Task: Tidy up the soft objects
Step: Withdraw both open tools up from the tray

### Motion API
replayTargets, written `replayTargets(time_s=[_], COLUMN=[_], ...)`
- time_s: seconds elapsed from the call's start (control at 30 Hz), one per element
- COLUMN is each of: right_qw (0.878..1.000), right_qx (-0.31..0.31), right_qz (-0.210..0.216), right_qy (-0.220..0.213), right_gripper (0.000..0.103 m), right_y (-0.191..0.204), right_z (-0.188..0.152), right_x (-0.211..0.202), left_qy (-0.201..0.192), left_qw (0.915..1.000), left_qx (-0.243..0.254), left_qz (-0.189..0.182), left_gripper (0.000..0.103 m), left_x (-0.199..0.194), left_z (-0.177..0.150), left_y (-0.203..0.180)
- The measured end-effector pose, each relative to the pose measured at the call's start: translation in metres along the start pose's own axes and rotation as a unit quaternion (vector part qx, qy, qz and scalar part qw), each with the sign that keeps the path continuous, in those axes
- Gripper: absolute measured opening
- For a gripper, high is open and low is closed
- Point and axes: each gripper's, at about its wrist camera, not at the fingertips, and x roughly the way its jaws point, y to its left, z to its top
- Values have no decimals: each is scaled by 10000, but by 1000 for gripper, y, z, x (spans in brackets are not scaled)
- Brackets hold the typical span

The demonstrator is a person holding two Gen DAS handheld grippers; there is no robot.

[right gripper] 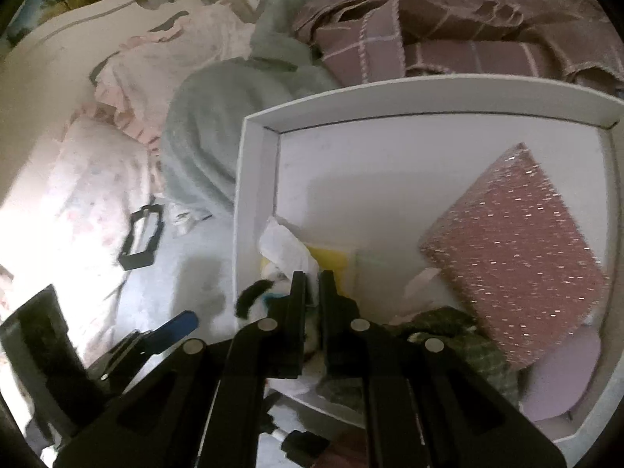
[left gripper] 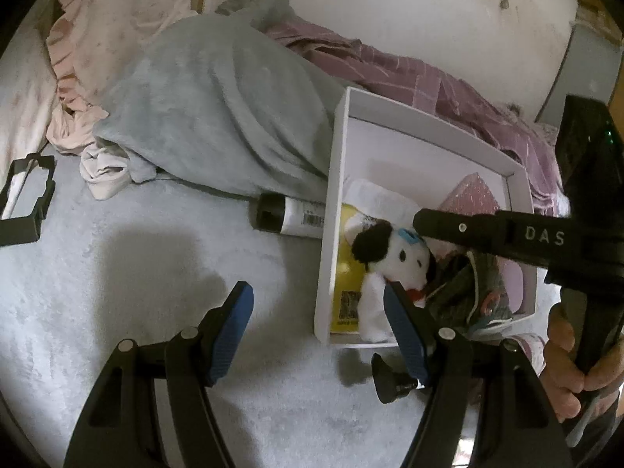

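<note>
Left wrist view, box: I see the shallow white cardboard box [left gripper: 343, 179] lying on the pale blue bed cover [left gripper: 156, 273], already partly filled.
Left wrist view, contents: a small white plush dog with black ears [left gripper: 394, 257] sits at the box's near-left side on a yellow packet [left gripper: 347, 269]; a dark green patterned cloth [left gripper: 468, 280] and a pink glittery pad [left gripper: 474, 195] lie beside it.
Left wrist view, left gripper [left gripper: 319, 331]: my blue-padded fingers stand wide apart and hold nothing; one finger hangs over the bed, the other over the box's near edge.
Left wrist view, left out: a grey fleece blanket [left gripper: 218, 117], a pink ruffled cloth [left gripper: 117, 19], a mauve checked throw [left gripper: 429, 78] and a white tube with a black cap [left gripper: 288, 218] lie outside the box.
Right wrist view, right gripper [right gripper: 312, 280]: my black fingers are nearly closed above the plush dog [right gripper: 253, 296]; I cannot tell whether they pinch any of it.
Right wrist view, box: the pink pad [right gripper: 514, 249] leans in the far-right part.
Progress: I judge it partway, small items boxed, large fabrics untouched.
</note>
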Motion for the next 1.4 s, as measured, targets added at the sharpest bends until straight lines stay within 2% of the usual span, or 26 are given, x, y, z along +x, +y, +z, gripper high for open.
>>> replayTargets(time_s=[0.07, 0.23, 0.37, 0.4, 0.43, 0.5, 0.7, 0.77, 0.93, 1.03, 1.17, 1.27, 1.3, 1.4], right_qw=[9999, 9991, 9975, 9971, 9969, 9964, 9951, 9957, 9932, 9882, 9864, 9766, 9757, 9772], right_qx=[73, 394, 595, 644, 674, 687, 735, 629, 511, 444, 136, 199, 217, 562], right_qz=[-130, 122, 370, 390, 367, 323, 222, 87, -461, -950, -1268, -1923, -1980, -1779], right_qy=[-52, -71, -122, -150, -192, -382, -617, -676, -936, -1117, -1036, -943, -916, -1014], right_gripper=[10, 10, 19, 30, 44, 56, 56, 56, 56, 56, 56, 56, 56, 56], right_y=[-2, -11, -15, -16, -16, -16, -15, -12, -11, -15, -17, -21, -23, -40], right_z=[1, 2, -1, -2, -4, -8, -24, -32, -53, -67, -84, -105, -110, -133], right_x=[-1, 4, 1, -1, -4, -15, -48, -61, -97, -120, -141, -156, -159, -173], left_qy=[52, 314, 583, 643, 710, 906, 1107, 1121, 1147, 1096, 1274, 1353, 1356, 1369], left_qw=[9999, 9990, 9974, 9971, 9966, 9947, 9911, 9906, 9895, 9896, 9878, 9869, 9870, 9869], left_qx=[90, 279, 414, 410, 407, 455, 624, 704, 779, 821, 719, 601, 578, 618], left_qz=[-39, -133, -60, -78, -102, -182, -393, -360, -405, -433, -539, -633, -645, -589], left_gripper=[70, 70, 70, 70, 70, 70, 70, 70, 70, 70, 70, 70, 70, 70], left_x=[0, 3, 10, 12, 13, 16, 8, 5, -3, -9, -8, -9, -11, -15], left_z=[0, -1, -4, -5, -5, -8, -9, -10, -8, -8, -12, -15, -17, -21], left_y=[-4, -13, -17, -17, -17, -19, -34, -40, -56, -67, -77, -82, -85, -94])
